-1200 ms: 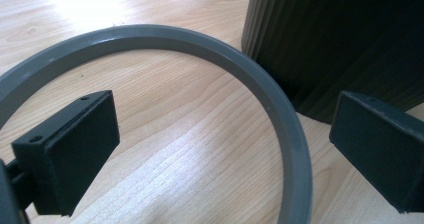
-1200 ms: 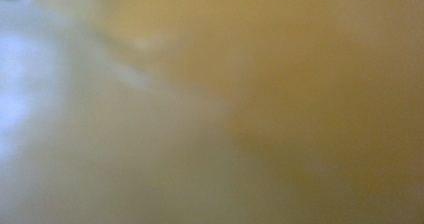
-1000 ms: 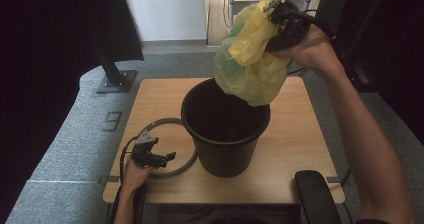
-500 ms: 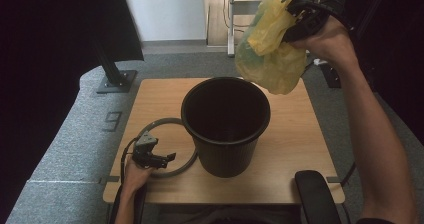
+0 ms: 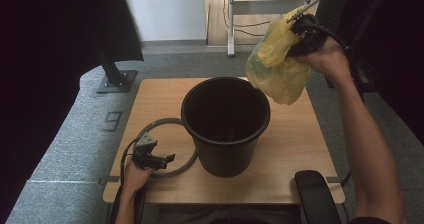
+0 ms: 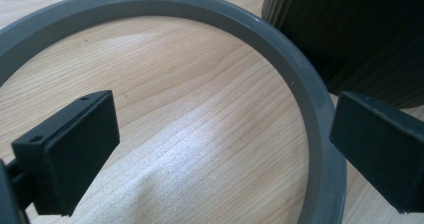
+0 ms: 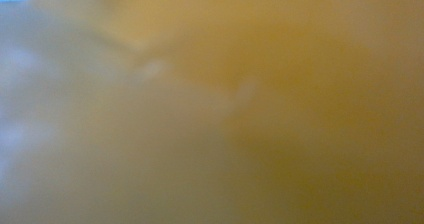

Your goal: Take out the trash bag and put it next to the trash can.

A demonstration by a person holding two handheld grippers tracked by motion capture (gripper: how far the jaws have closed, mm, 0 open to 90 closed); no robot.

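Honestly, the right tool [image 5: 300, 31] is clamped on the yellow bag [image 5: 277, 66], dangling off past the bucket's [image 5: 225, 129] far-right rim. It could snag there. Left tool [image 5: 155, 159], jaws apart, idles over the ring [image 6: 300, 89] near the worktop's front-left corner.

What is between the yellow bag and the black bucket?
Nothing visible. The right gripper holds the bag in the air, up and to the right of the bucket. The bucket's mouth is open, and only air lies between them.
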